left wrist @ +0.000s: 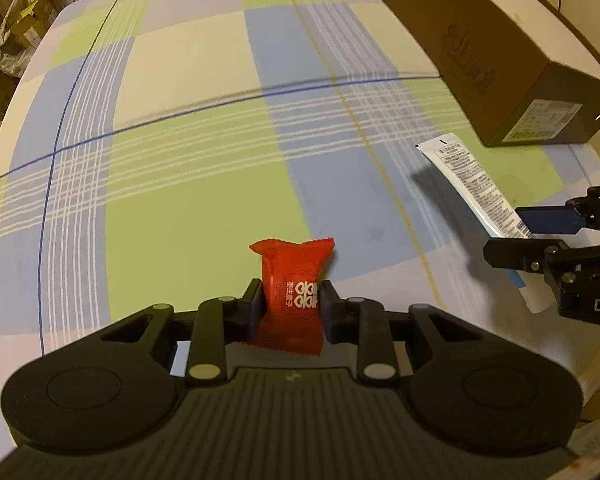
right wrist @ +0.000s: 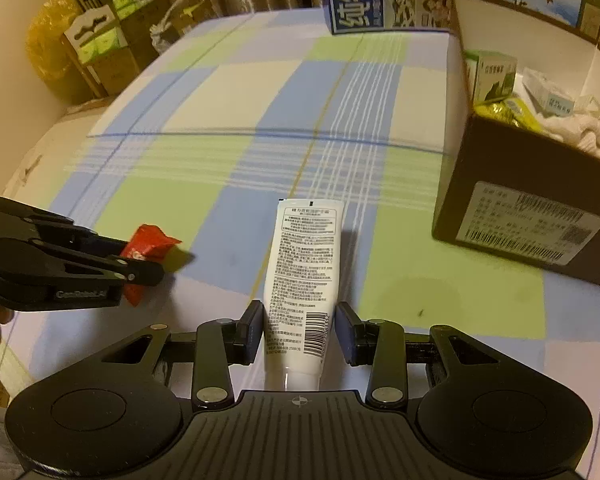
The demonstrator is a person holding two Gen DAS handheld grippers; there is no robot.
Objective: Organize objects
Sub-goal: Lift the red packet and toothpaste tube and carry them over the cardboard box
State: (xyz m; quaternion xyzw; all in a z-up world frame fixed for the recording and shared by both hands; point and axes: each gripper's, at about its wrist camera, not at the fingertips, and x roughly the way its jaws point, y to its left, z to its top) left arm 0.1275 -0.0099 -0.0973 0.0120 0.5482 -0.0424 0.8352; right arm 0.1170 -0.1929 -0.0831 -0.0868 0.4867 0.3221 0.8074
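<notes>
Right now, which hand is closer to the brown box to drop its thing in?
Probably the right. Its gripper, holding the tube, has the box just ahead on its right. The left gripper, holding the red packet, sits farther away.

Left gripper (like right gripper) clamped.

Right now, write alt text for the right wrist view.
The right gripper holds a white plastic tube printed with black text, lifted over a blue, green and cream checked tablecloth. At left, the left gripper grips a red candy wrapper; at right stands an open brown cardboard box of small packages.
</notes>
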